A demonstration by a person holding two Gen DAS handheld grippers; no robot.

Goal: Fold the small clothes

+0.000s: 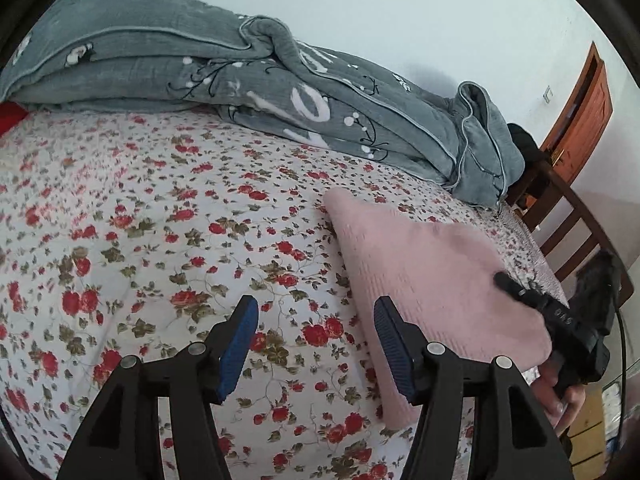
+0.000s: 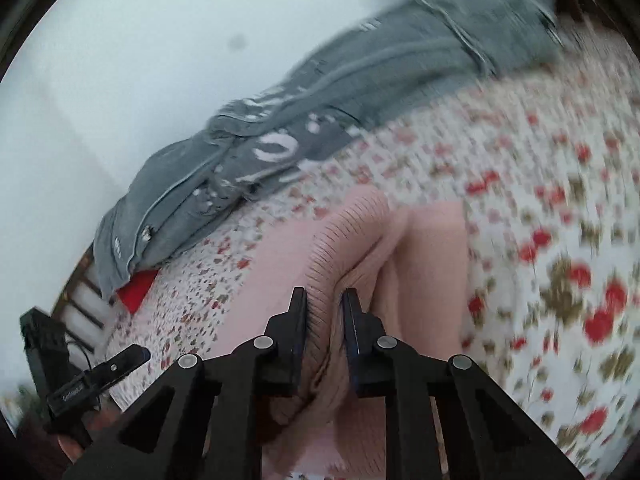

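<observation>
Two tongs work over the bed: the right gripper (image 2: 325,300) is pinched onto a raised ribbed fold of the pink knit garment (image 2: 352,232), while the left gripper (image 1: 316,320) gapes empty, the garment just right of its tips on the floral bedsheet (image 1: 160,220), grey quilt (image 1: 240,80) beyond.

I note the pink garment (image 2: 352,232) as ribbed matt knit; bedsheet (image 1: 160,216) printed cloth; grey quilt (image 1: 280,92) crinkled fabric; door (image 1: 580,108) glossy wood.
</observation>
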